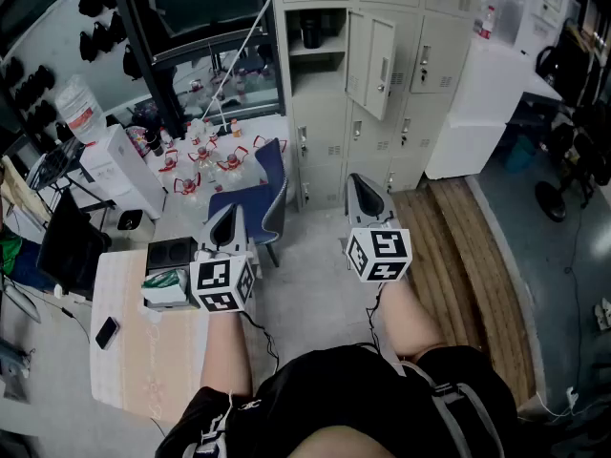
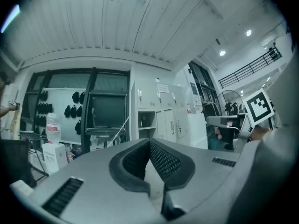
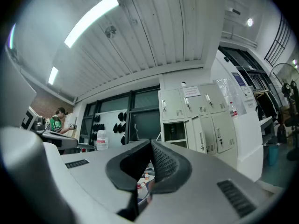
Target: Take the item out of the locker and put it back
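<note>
The grey lockers (image 1: 382, 74) stand ahead of me, some way off. One compartment (image 1: 315, 29) has its door (image 1: 380, 60) swung open, and a dark item (image 1: 312, 34) stands inside it. My left gripper (image 1: 232, 212) and right gripper (image 1: 359, 183) are held side by side above the floor and point at the lockers, far short of them. Both are shut with nothing between the jaws. In the left gripper view the jaws (image 2: 150, 142) meet at the tips below the open compartment (image 2: 145, 120). In the right gripper view the jaws (image 3: 151, 144) also meet, beside the open compartment (image 3: 174, 131).
A blue chair (image 1: 264, 197) stands between me and the lockers. A table with several red-marked bottles (image 1: 205, 153) is at the left. A wooden table (image 1: 134, 342) with a phone (image 1: 107, 331) lies beside my left arm. A white cabinet (image 1: 474, 113) stands right of the lockers. A person (image 3: 58, 121) stands far left.
</note>
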Tool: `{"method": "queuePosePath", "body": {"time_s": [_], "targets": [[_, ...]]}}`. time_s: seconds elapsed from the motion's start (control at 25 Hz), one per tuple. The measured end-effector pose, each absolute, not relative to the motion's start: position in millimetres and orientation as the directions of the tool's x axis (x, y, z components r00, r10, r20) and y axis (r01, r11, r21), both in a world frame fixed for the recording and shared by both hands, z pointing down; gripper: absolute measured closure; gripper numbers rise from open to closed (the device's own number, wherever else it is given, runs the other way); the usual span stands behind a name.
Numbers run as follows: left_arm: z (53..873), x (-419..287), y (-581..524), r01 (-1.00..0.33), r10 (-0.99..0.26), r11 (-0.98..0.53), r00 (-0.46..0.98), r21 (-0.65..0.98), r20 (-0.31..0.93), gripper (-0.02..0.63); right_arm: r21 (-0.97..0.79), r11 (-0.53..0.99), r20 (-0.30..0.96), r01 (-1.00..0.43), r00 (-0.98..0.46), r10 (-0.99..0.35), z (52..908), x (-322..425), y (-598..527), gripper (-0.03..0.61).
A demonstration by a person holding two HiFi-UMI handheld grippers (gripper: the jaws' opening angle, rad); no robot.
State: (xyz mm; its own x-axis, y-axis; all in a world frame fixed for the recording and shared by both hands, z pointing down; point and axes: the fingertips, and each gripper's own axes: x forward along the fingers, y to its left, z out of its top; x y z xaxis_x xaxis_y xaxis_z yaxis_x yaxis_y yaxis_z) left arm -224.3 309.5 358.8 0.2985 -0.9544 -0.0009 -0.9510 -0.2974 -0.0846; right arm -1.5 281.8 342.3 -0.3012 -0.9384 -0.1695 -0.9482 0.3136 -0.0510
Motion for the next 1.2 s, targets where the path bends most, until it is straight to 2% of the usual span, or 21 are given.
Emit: {"method": "queuePosePath", "body": {"time_s": [1.2], "targets": [[374, -126, 232, -0.945, -0.951, -0.305, 0.309, -0.116, -0.013, 0.603, -0.049, 0.343, -0.167, -0.938, -0.330, -0.929, 359, 66, 209, 0.565]]}}
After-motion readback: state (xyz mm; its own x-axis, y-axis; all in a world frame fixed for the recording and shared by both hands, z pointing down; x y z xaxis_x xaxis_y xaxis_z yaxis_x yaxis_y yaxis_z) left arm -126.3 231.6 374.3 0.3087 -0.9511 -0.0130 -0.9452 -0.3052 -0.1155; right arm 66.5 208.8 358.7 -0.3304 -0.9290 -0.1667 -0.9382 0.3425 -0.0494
